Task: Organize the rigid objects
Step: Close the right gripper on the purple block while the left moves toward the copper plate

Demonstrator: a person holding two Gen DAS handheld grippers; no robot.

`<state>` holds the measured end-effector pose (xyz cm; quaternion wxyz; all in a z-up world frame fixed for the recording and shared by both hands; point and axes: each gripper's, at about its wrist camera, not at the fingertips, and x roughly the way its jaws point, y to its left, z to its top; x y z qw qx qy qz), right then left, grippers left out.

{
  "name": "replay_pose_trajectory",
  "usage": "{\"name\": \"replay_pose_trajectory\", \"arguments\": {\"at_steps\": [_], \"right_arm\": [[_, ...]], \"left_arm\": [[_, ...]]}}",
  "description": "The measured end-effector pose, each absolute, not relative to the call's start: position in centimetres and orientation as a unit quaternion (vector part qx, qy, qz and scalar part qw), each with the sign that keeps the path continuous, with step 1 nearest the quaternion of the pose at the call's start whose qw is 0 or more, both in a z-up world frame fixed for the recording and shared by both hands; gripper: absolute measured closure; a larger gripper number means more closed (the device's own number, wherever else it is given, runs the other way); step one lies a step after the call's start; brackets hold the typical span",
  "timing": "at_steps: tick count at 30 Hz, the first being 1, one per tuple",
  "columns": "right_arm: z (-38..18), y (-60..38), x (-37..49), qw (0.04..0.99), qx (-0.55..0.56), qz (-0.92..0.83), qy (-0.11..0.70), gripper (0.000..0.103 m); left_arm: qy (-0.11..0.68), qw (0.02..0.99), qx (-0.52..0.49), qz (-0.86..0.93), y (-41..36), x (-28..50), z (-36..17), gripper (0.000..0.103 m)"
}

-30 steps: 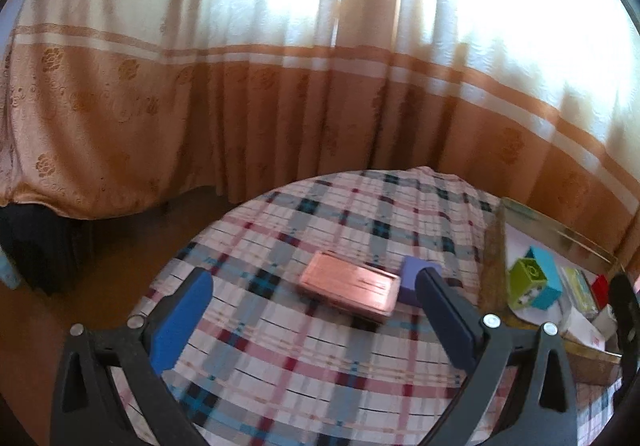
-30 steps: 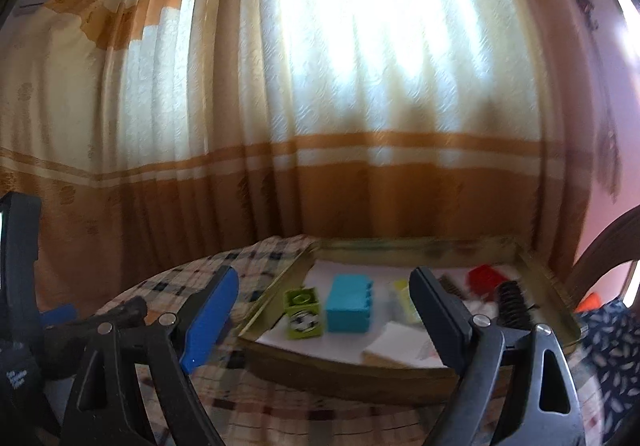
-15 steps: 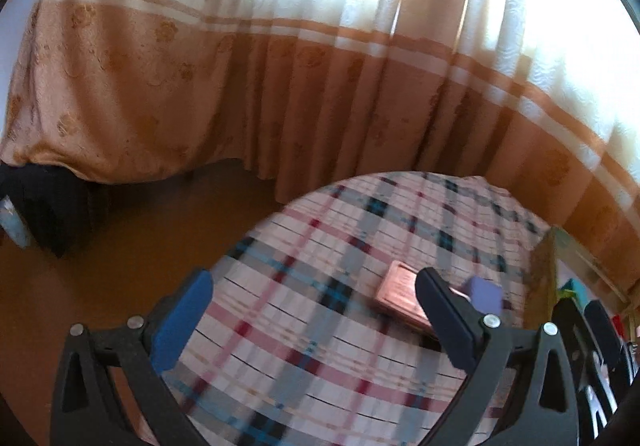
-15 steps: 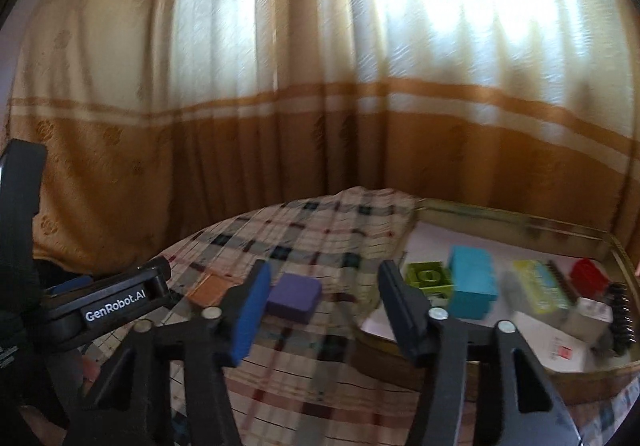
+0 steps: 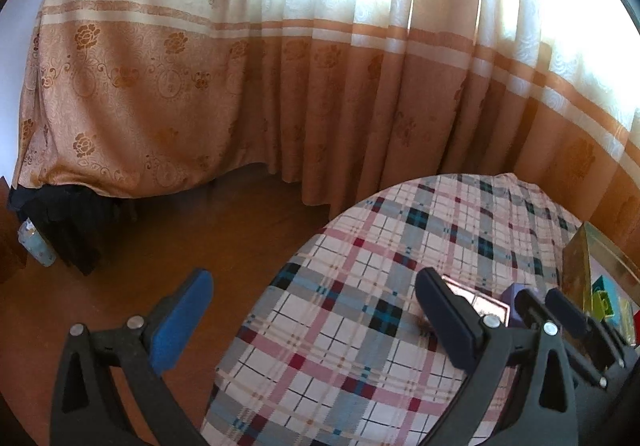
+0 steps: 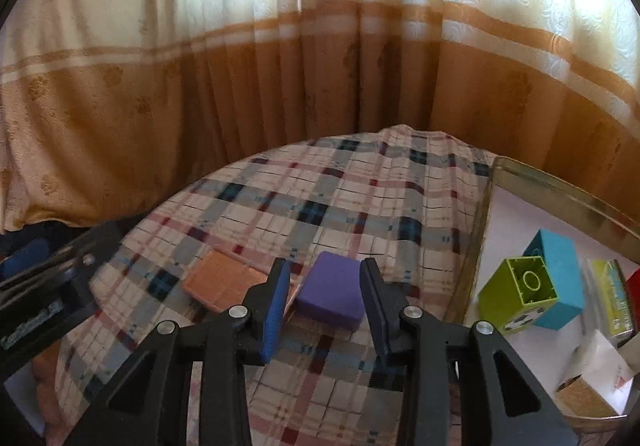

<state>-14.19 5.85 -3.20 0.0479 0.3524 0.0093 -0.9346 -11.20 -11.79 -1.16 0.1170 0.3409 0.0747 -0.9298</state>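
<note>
The left gripper [image 5: 312, 310] hides most of the pink case [image 5: 486, 304], and in the right wrist view only the near end of that case [image 6: 226, 284] shows clearly. One purple block [image 6: 332, 288] lies on the checked worktop [image 6: 320, 206], overlapping the case's edge, between the jaws of the right gripper [image 6: 324, 292]; they stand narrowed around it, and I cannot tell whether they touch. The left jaws are spread wide, holding nothing. The tray [image 6: 560, 186] is cut off at the right. In it I count one green brick [image 6: 516, 298], one blue brick [image 6: 560, 278], one white box [image 6: 596, 370]; further items are too cropped to name.
</note>
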Motion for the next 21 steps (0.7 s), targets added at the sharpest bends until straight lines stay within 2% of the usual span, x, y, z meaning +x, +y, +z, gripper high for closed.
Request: {"name": "replay_pose_trajectory", "arguments": {"at_steps": [7,12,15,21], "right_arm": [[-3.3,5.2,-14.9,0.031,0.362,-0.931,0.033,0.063],[-2.3,4.4,-13.4,0.018,0.321,-0.945,0.057,0.063],[-3.5,3.7,-14.9,0.036,0.367,-0.928,0.054,0.064],[-3.4,3.9,-16.8,0.015,0.386,-0.922,0.032,0.065]], "left_arm": [[0.08,0.117,0.341,-0.929,-12.2,-11.0,-1.0,0.0],[0.073,0.122,0.338,-0.93,-12.5,-10.9,-1.0,0.0],[0.079,0.126,0.341,-0.928,-13.0,-11.0,-1.0,0.0],[0.08,0.127,0.342,-0.928,-13.4,-11.1,-1.0,0.0]]}}
